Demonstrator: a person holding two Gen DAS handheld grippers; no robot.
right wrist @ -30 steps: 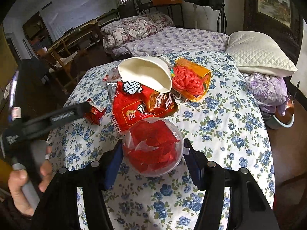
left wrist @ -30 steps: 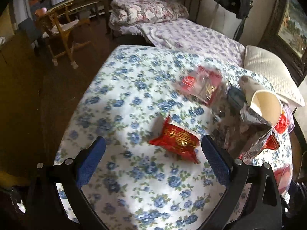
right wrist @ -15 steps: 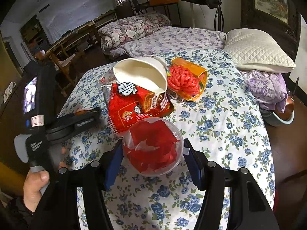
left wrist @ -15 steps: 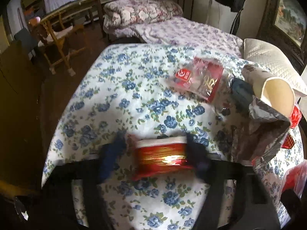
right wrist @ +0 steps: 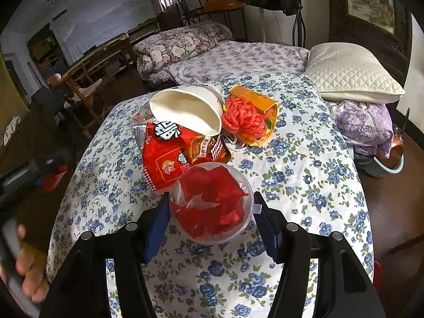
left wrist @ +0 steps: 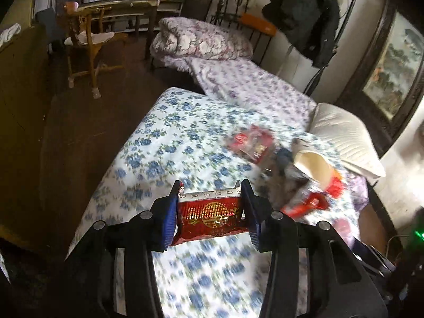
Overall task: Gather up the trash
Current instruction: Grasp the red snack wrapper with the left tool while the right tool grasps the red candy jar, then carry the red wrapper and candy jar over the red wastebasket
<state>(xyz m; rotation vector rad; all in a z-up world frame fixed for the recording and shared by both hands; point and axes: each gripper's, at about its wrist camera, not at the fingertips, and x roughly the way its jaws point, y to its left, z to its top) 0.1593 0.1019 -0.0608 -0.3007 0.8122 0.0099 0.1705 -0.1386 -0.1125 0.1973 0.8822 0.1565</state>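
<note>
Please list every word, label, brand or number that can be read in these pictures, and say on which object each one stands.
No text can be read with certainty.
Red packet in the left gripper: a gold round emblem, no legible words.
Large red snack bag: big white characters on black and small print, too stylised and small to read.
Small wrapper beyond it: a white logo, blurred.
Clear tub in the right gripper: no text.

red-and-gold snack packet [left wrist: 209, 218] sat level, pinched between blue pads; clear tub [right wrist: 210, 206] of red wrappers likewise; remaining wrappers [right wrist: 180, 151] heaped mid-quilt.
</note>
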